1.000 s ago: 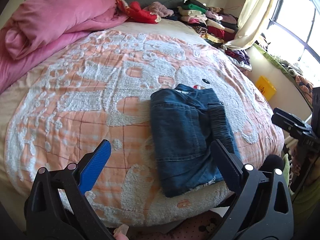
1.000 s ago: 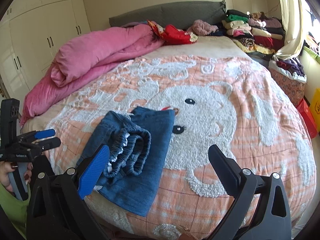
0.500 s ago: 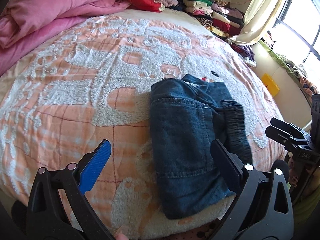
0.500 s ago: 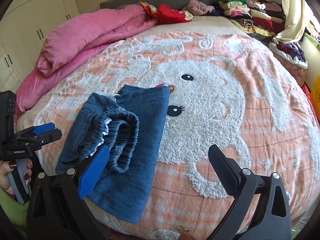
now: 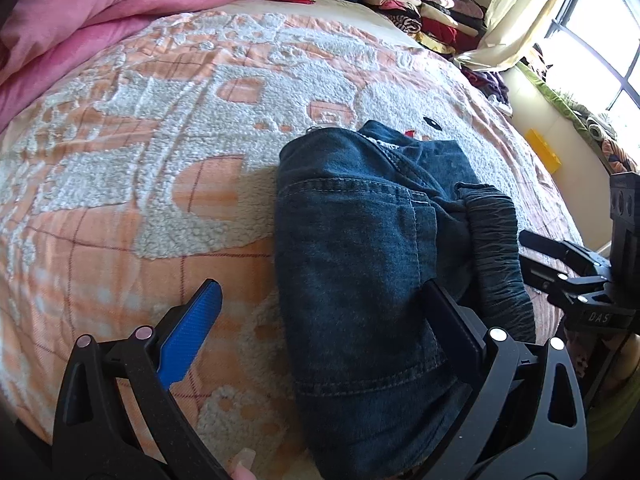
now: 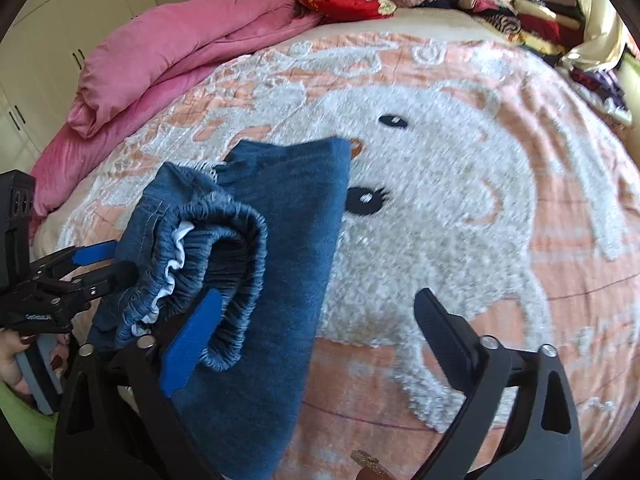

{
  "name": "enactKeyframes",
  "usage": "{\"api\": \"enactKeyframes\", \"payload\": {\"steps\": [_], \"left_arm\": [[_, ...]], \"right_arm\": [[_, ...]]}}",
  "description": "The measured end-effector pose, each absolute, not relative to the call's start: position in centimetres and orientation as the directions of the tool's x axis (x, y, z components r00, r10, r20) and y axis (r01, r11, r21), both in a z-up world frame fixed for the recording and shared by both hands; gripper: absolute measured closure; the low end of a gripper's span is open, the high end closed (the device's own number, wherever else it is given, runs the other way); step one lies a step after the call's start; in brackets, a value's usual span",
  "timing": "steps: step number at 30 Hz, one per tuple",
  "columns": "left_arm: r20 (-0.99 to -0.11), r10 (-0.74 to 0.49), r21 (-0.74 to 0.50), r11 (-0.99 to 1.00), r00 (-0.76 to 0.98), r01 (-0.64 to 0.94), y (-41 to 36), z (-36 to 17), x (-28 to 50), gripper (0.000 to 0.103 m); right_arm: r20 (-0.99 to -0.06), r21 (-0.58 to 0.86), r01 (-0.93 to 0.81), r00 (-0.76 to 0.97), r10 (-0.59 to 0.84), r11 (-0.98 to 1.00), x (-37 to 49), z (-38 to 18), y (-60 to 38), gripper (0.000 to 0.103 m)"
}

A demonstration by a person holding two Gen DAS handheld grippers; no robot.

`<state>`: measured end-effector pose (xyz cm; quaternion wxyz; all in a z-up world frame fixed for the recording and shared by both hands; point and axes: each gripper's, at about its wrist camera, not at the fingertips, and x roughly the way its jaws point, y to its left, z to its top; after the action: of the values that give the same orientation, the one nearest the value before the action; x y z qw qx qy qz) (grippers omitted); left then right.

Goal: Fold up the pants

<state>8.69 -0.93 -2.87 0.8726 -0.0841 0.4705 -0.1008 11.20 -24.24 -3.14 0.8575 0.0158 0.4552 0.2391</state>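
Observation:
Dark blue denim pants [image 5: 360, 248] lie folded on the peach bedspread [image 5: 120, 208], near its front edge. Their elastic waistband [image 6: 224, 248] is rolled up on top. My left gripper [image 5: 320, 308] hangs open just above the pants' left half, its black finger [image 5: 448, 316] over the denim and its blue finger [image 5: 196, 320] over the bedspread. My right gripper [image 6: 316, 320] is wide, its jaws closing. The pants' [image 6: 280, 208] right edge lies between its fingers, and its pads do not press on the cloth. Each gripper shows in the other's view: the right gripper [image 5: 560, 264] and the left gripper [image 6: 92, 264].
A pink duvet [image 6: 168, 56] is bunched along the bed's left side. Red clothes [image 6: 344, 0] and a stack of folded clothes [image 6: 520, 4] sit at the head end. A curtain [image 5: 516, 12], a window and a yellow box [image 5: 544, 152] are at the right. A hand [image 6: 12, 356] holds the left gripper.
Both grippers have come down and forward toward the pants, which now fill more of each view. The pants have not moved.

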Motion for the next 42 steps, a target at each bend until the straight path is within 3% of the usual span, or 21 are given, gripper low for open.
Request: {"api": "enactKeyframes", "payload": {"steps": [8, 19, 21, 22, 26, 34, 38, 42], "left_arm": [[-0.797, -0.271, -0.247, 0.962, 0.539, 0.118, -1.7, -3.4, 9.3, 0.015], [-0.793, -0.307, -0.269, 0.951, 0.526, 0.15, -2.8, -3.7, 9.8, 0.036], [-0.787, -0.318, -0.281, 0.948, 0.528, 0.153, -2.9, -3.6, 9.8, 0.047], [-0.785, -0.325, -0.286, 0.945, 0.528, 0.157, -3.0, -3.5, 9.8, 0.049], [-0.785, -0.314, -0.268, 0.949, 0.534, 0.164, -3.4, -3.4, 9.7, 0.053], [-0.782, -0.311, -0.264, 0.95, 0.54, 0.166, -3.2, -3.2, 9.5, 0.063], [-0.771, -0.316, -0.265, 0.949, 0.554, 0.172, -3.3, -2.5, 9.2, 0.08], [-0.763, -0.322, -0.271, 0.947, 0.561, 0.174, -3.3, -1.7, 9.2, 0.082]], "right_arm": [[-0.761, 0.293, -0.428, 0.438, 0.479, 0.855, 11.1, -4.0, -23.6, 0.029], [-0.741, 0.321, -0.501, 0.396, 0.542, 0.804, 11.2, -4.4, -21.9, 0.03], [-0.74, 0.315, -0.509, 0.397, 0.543, 0.801, 11.2, -4.5, -21.7, 0.04], [-0.734, 0.327, -0.518, 0.387, 0.558, 0.79, 11.1, -4.5, -21.5, 0.047], [-0.723, 0.328, -0.536, 0.387, 0.572, 0.778, 10.7, -4.3, -21.1, 0.059], [-0.711, 0.335, -0.53, 0.4, 0.578, 0.779, 10.5, -4.1, -21.3, 0.068], [-0.699, 0.333, -0.53, 0.416, 0.582, 0.78, 10.1, -3.5, -21.5, 0.076], [-0.684, 0.314, -0.55, 0.434, 0.586, 0.774, 9.9, -2.2, -21.2, 0.078]]}}
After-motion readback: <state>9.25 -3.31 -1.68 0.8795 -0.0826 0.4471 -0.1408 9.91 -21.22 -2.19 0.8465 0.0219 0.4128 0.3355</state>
